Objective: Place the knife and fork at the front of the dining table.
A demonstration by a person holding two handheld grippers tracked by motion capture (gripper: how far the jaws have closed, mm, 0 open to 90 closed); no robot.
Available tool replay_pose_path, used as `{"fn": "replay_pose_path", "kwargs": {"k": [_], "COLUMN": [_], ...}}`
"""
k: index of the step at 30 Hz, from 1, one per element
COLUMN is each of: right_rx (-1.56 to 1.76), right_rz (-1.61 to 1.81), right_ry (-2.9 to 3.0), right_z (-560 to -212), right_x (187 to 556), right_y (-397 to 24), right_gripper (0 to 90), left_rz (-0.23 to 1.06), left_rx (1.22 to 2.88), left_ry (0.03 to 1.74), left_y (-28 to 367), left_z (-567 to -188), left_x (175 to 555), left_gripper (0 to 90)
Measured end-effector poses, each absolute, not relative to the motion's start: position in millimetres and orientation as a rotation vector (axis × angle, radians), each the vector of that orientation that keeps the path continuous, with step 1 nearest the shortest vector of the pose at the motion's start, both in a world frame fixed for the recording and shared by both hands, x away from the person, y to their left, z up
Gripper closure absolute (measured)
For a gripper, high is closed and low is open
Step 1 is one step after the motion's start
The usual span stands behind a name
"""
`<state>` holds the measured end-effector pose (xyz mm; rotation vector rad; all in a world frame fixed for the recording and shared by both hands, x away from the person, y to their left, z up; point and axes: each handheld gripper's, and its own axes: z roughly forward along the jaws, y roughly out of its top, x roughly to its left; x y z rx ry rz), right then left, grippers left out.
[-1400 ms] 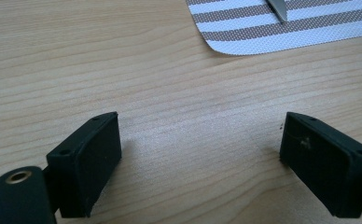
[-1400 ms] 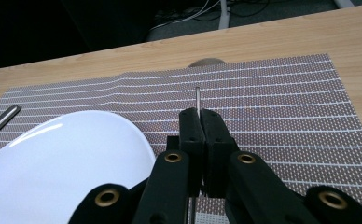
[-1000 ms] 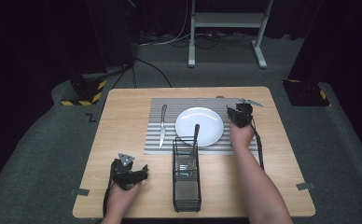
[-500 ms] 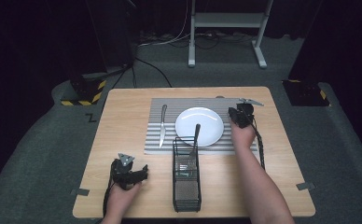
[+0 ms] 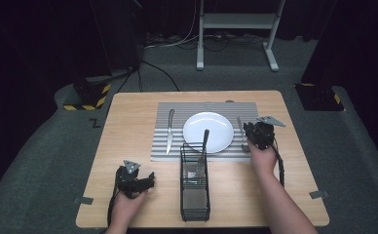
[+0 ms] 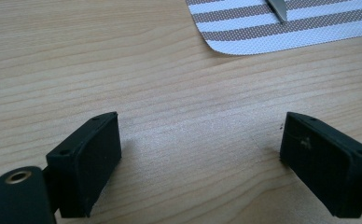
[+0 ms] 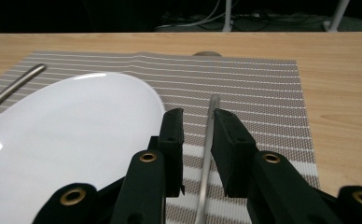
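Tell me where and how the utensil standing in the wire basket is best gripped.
Grip the utensil on its handle, the part that sticks up above the wire basket and leans toward the plate. Come from above: the basket walls enclose its lower end, so a side approach looks blocked.

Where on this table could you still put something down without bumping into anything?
The bare wood left of the striped placemat, between the knife and the table edge, is widest. Smaller patches lie right of the wire caddy and along the far edge. The middle is crowded: plate, caddy, and the right gripper over the utensil.
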<state>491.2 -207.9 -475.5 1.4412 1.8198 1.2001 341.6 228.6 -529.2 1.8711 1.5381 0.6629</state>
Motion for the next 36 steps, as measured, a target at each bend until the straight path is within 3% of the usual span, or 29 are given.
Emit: {"fn": "replay_pose_path", "kwargs": {"k": [14,21,36], "right_rx": [1.210,1.054,0.970], "right_rz": [1.385,1.473,1.587], "right_ry": [1.777,1.795,1.875], "right_z": [-440.6,-416.8,-410.8], "right_x": [407.9,380.0,383.6], "right_y": [-188.8,-158.3,-101.4], "right_gripper": [66.5,58.1,59.4], "left_rz": [0.664,0.663,0.663], "left_rx": [1.871,1.870,1.871], "left_ry": [1.538,1.539,1.539], "left_y": [228.5,228.5,228.5], "left_z": [-529.1,-529.2,-529.1], "left_x": [341.4,341.4,341.1], "left_gripper": [12.6,12.6,12.6]}}
